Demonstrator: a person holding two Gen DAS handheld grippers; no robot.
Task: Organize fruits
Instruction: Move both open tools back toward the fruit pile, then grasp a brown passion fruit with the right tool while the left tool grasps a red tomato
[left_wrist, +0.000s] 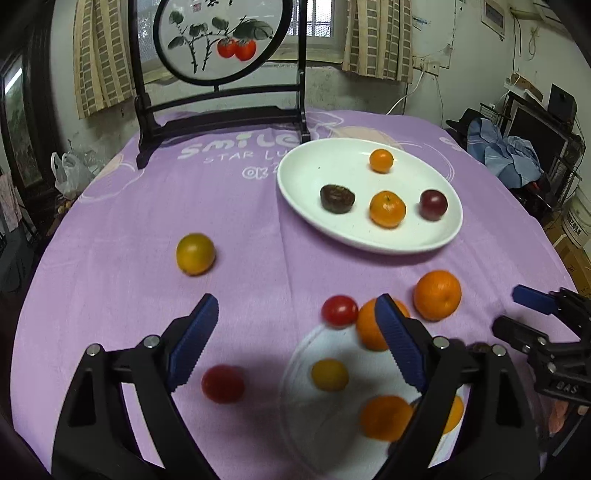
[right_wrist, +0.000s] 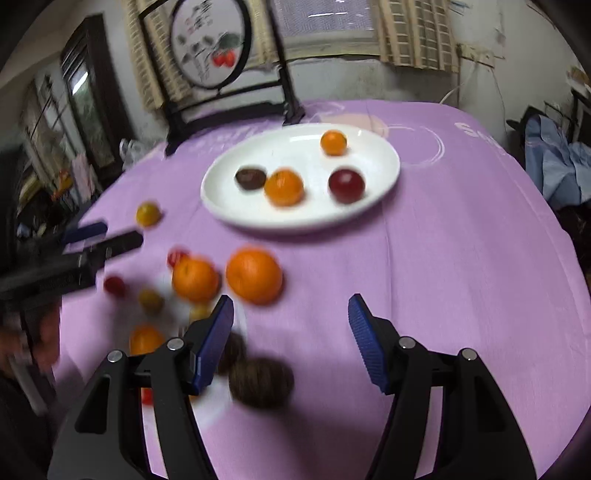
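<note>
Blue-padded black left gripper (left_wrist: 291, 339) hangs wide open and empty over the purple tablecloth (left_wrist: 129, 229), a red cherry tomato (left_wrist: 222, 383) just below it. Over on the other side, the matching right gripper (right_wrist: 291, 339) stands half open, nothing between its pads. Four fruits already sit on the white oval plate (left_wrist: 306, 184) at the far side. Plenty left, I'd say: a yellow-green citrus (left_wrist: 195, 254), two large oranges (left_wrist: 437, 294) and several small fruits still lie loose on the near side.
</note>
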